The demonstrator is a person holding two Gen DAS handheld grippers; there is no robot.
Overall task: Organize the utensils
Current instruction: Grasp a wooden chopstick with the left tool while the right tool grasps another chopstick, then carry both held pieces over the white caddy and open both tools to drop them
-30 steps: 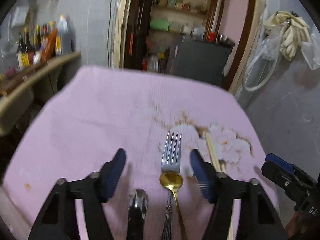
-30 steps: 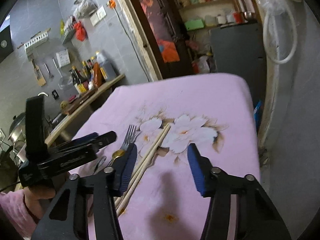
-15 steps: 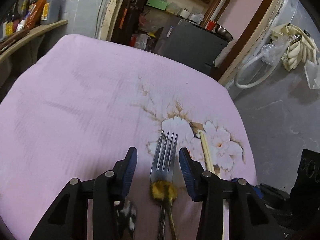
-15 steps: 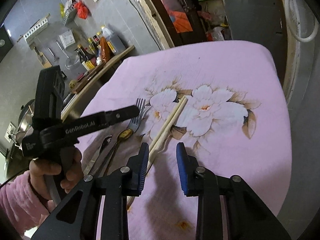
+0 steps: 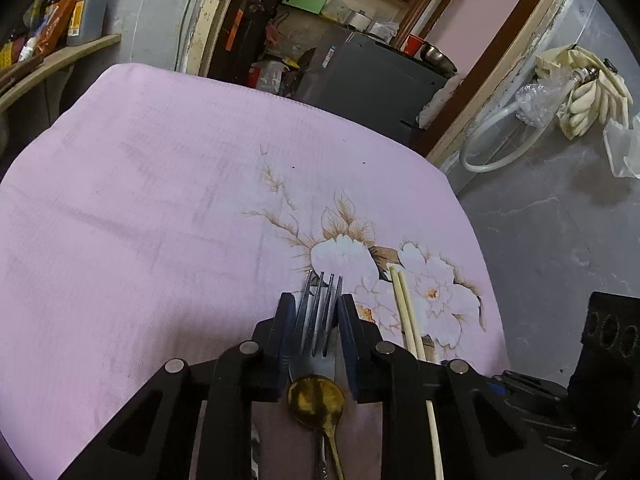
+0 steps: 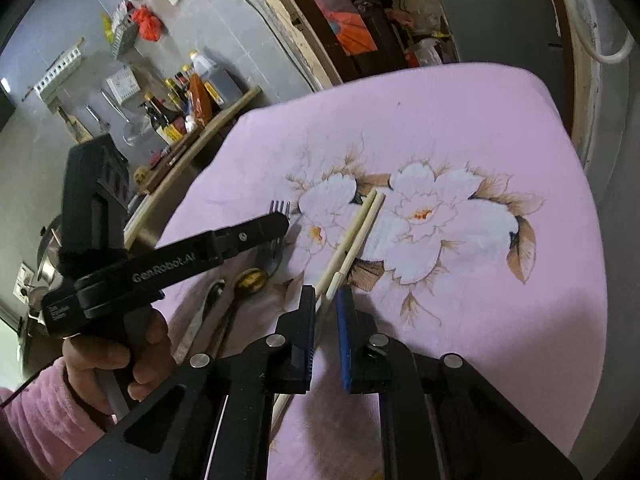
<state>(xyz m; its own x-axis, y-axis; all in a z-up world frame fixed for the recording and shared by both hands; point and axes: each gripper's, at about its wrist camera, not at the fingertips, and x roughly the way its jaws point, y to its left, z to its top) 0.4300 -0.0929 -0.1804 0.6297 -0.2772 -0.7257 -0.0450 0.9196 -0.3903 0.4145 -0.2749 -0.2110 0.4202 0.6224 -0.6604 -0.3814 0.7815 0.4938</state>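
Observation:
On the pink flowered cloth [image 5: 160,220] lie a silver fork [image 5: 322,300], a gold spoon [image 5: 316,398] and a pair of pale chopsticks [image 5: 406,308]. My left gripper [image 5: 316,312] is closing, and its blue pads lie against both sides of the fork's head, with the tines poking out ahead. My right gripper [image 6: 326,300] is closing too, its pads pinching the chopsticks [image 6: 352,236] near their lower part. In the right wrist view the left gripper [image 6: 280,226] sits over the fork [image 6: 279,208]. The gold spoon [image 6: 251,279] and a silver spoon [image 6: 212,294] rest beside it.
A hand in a pink sleeve [image 6: 112,356] holds the left gripper. A wooden shelf with sauce bottles [image 6: 188,100] runs along the table's left side. A grey cabinet [image 5: 372,76] stands beyond the far edge. The grey floor [image 5: 540,240] drops off on the right.
Both grippers came down and forward onto the cloth. The left jaws narrowed from wide apart onto the fork. The right jaws narrowed onto the chopsticks.

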